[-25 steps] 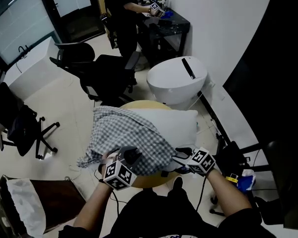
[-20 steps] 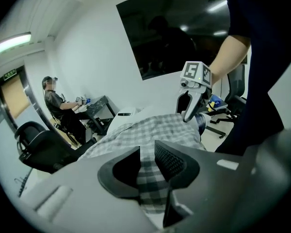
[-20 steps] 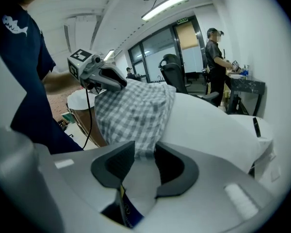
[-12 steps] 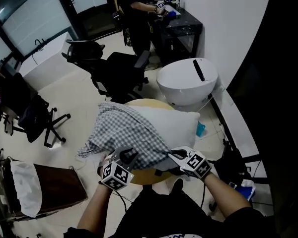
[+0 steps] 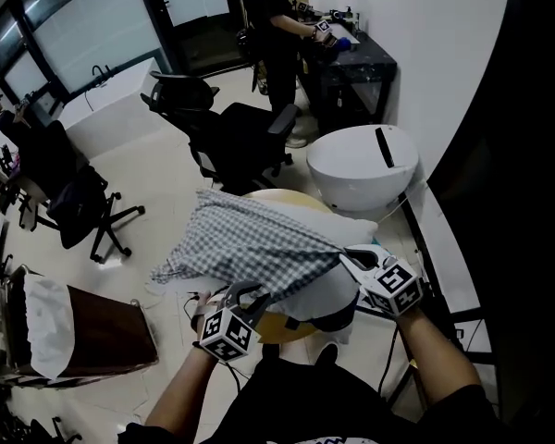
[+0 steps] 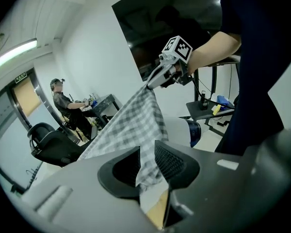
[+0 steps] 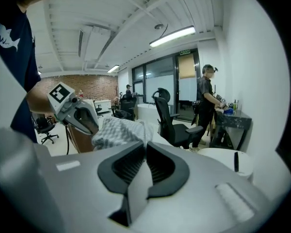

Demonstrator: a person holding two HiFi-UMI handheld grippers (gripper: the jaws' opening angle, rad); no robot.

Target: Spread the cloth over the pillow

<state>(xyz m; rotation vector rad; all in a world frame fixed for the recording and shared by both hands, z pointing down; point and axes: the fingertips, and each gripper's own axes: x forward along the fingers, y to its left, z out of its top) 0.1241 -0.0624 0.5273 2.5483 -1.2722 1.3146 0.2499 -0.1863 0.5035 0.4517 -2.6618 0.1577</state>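
a small round table stands on a pale floor in an office. a white pillow lies on it, and a checked cloth is draped over most of the pillow. the pillow's far right corner shows bare.

the left gripper is pinching the cloth's near edge, with the fabric bunched between its pads. the right gripper has its jaws closing on the cloth's near right corner, which sits between them. the edge between the two grippers is pulled taut and lifted off the pillow. the cloth's left edge hangs loose past the table's rim.

a black office chair stands just behind the table, and a white round tub is near its far right. beyond these a person stands at a dark desk against a white wall. windows run along the far left. a second chair and a brown box stand to the left, with open floor between them and the table.
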